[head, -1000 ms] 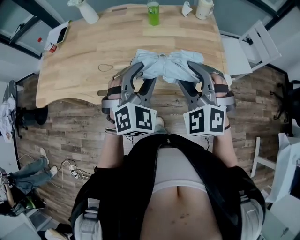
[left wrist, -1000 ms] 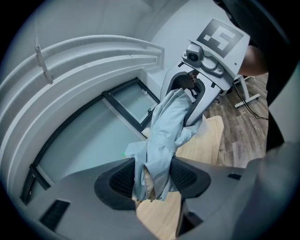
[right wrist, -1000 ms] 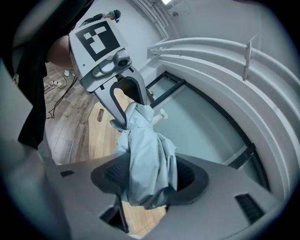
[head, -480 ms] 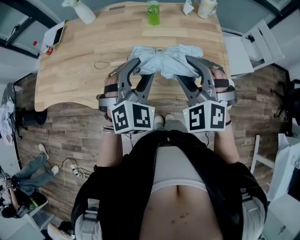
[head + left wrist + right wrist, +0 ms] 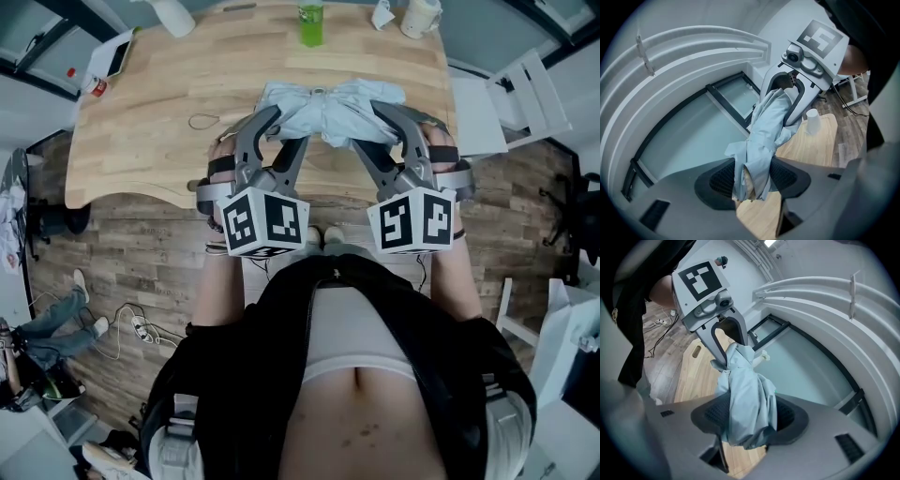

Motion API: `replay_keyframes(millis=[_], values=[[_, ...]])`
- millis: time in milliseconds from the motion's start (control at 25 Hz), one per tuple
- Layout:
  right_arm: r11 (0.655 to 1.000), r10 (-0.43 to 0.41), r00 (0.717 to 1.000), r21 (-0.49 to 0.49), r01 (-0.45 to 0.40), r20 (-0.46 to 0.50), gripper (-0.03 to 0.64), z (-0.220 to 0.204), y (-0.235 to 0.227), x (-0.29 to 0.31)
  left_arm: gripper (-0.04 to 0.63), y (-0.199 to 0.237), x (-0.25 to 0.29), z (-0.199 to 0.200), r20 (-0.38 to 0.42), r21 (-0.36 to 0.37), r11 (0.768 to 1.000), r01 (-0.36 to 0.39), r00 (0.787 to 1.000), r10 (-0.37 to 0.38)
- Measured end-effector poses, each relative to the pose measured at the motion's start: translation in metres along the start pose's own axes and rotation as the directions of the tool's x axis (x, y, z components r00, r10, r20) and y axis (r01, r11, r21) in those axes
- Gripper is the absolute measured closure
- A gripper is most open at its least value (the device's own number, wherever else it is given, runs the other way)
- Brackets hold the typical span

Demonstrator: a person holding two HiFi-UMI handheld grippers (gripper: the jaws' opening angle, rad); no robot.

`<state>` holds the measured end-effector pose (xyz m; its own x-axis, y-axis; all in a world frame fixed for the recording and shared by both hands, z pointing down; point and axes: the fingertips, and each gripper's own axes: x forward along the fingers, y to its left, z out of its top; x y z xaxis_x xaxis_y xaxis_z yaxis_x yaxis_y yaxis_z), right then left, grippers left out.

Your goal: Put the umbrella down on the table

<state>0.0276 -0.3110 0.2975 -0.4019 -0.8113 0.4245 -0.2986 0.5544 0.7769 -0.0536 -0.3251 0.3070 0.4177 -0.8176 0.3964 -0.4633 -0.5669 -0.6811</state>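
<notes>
Left gripper clamped on umbrella end; right gripper clamped on other end

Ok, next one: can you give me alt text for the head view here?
Seen from above, a person holds a folded light-blue umbrella by its two ends, left gripper and right gripper each clamped on it, over a wooden table. A green bottle stands at the far edge.

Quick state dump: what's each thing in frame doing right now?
umbrella: folded shut, held at both ends over the table
left hand-held gripper: shut on umbrella
right hand-held gripper: shut on umbrella
green bottle: upright at the table's far edge
white cup: upright
</notes>
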Motion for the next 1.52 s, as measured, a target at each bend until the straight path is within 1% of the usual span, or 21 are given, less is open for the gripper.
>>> replay_keyframes(millis=[200, 360, 480, 840, 1520], values=[[1.0, 0.014, 1.0, 0.001, -0.014, 0.011, 0.362, -0.005, 0.0, 0.007, 0.367, -0.001, 0.007, -0.002, -0.012, -0.002, 1.0, 0.0, 1.0, 0.0], [1.0, 0.008, 1.0, -0.026, -0.008, 0.029, 0.362, -0.011, -0.002, 0.015, 0.367, 0.001, 0.013, -0.003, -0.018, -0.007, 1.0, 0.002, 1.0, -0.002], [1.0, 0.013, 0.999, -0.024, -0.013, 0.035, 0.362, -0.012, -0.001, 0.021, 0.367, 0.002, 0.018, -0.006, -0.027, -0.008, 1.0, 0.006, 1.0, -0.006], [0.999, 0.041, 0.999, -0.023, -0.04, 0.032, 0.362, -0.016, 0.005, 0.037, 0.367, 0.001, 0.03, -0.019, -0.045, -0.028, 0.999, 0.032, 0.998, -0.033], [0.995, 0.094, 0.995, 0.038, -0.095, 0.034, 0.364, -0.03, 0.016, 0.057, 0.367, -0.007, 0.048, -0.033, -0.082, -0.03, 0.997, 0.078, 0.993, -0.08]])
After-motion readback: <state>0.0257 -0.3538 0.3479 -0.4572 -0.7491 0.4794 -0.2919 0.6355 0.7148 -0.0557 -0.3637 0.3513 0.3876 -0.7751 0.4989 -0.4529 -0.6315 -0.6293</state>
